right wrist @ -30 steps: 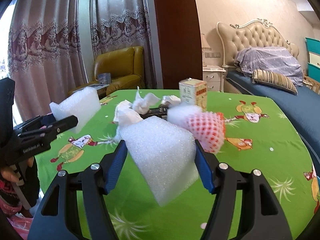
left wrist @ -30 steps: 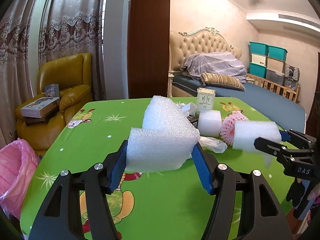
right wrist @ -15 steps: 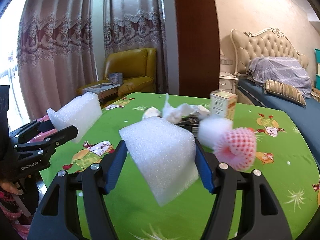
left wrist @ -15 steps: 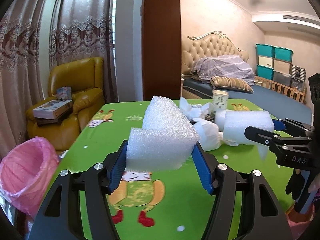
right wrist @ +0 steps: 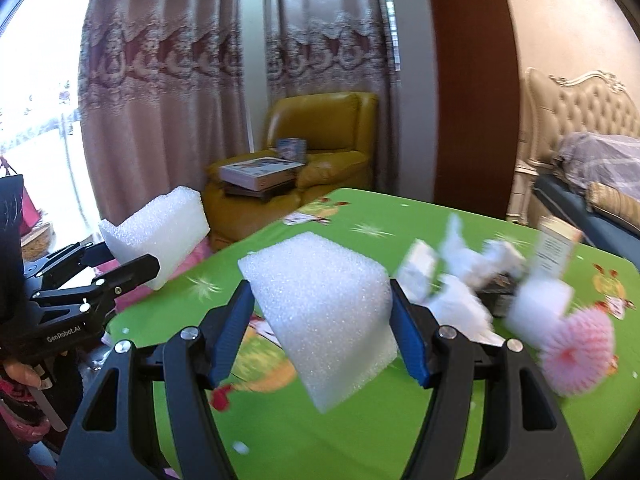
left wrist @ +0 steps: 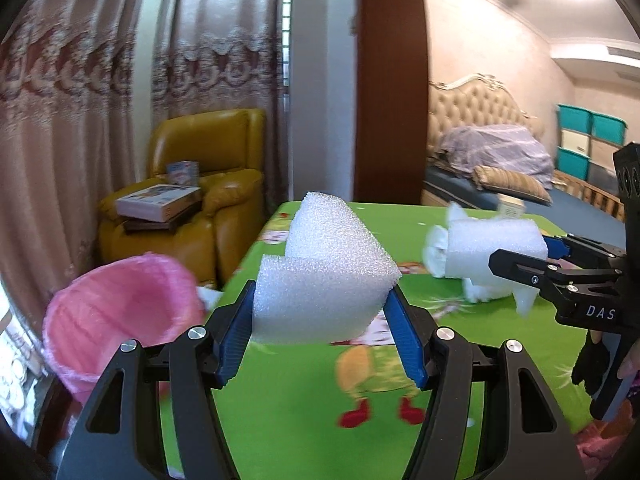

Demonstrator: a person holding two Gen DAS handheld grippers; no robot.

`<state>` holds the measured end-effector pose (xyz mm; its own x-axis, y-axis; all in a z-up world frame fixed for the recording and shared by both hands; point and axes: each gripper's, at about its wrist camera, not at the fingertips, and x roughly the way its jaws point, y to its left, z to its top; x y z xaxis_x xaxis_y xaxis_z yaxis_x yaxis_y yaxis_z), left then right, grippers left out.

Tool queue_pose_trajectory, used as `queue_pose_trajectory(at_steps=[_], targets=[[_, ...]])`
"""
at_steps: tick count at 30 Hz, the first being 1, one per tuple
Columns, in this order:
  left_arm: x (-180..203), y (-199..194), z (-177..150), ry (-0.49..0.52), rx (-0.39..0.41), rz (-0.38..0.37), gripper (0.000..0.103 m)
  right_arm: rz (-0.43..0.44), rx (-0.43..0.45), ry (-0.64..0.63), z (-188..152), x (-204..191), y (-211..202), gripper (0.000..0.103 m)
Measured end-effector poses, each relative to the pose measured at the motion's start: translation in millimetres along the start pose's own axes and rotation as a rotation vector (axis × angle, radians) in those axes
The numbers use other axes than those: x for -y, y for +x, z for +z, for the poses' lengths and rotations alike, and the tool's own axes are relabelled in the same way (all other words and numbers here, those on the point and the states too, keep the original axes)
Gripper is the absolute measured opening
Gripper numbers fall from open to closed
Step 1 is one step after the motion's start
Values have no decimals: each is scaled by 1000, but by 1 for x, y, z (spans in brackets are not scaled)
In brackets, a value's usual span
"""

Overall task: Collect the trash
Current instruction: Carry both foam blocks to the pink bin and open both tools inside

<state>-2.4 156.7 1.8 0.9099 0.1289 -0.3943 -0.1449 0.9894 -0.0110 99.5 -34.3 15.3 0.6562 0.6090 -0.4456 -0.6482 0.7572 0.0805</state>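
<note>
My left gripper (left wrist: 320, 312) is shut on an L-shaped white foam piece (left wrist: 324, 276) and holds it above the green table's left edge; it also shows in the right wrist view (right wrist: 160, 228). My right gripper (right wrist: 320, 320) is shut on a white foam block (right wrist: 328, 312), seen in the left wrist view (left wrist: 492, 248) too. A pink trash bag (left wrist: 120, 312) stands open just left of the table, below and left of the left gripper. More trash lies on the table: crumpled tissues (right wrist: 460, 276), a small carton (right wrist: 554, 248), a pink foam fruit net (right wrist: 576, 344).
The table (left wrist: 288, 412) has a green cartoon-print cloth. A yellow armchair (left wrist: 208, 184) with books stands beyond the bag, by curtains. A bed (left wrist: 500, 164) and teal storage boxes (left wrist: 588, 136) are at the far right.
Both grippers have swung left with their foam pieces. The pink bag has come closer and larger in the left wrist view. The trash pile has shifted right.
</note>
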Motion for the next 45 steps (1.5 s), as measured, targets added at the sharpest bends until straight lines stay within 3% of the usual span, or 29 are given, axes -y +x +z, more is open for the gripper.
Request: queue_pose_trajectory(at_steps=[15,21,30,33,34,35,45], targets=[[-130,-20,-6,-115,-16,209,60,213,-49,-139,39,-112,95,65],[-175,-11,-13,-170,-58,245,60,282,-78,-137,60,-147,136,65],[-233,13,-21,-263,-103,239,61,354,-111,-144,88,-196,198,67],[-238,21,-23,-263,-124,257,68,379,-118,-149,92,-205,211,73],[-239,21,-25,-266,-122,274,82,379,-119,-140,94,-206,215,76],[-238,19,-26,-272,-114,288,89,383,-118,-130,96,-206,216,80],[-223,-6,-41,-278,-91,330,92,344,-61,-81,93,-156,170,80]])
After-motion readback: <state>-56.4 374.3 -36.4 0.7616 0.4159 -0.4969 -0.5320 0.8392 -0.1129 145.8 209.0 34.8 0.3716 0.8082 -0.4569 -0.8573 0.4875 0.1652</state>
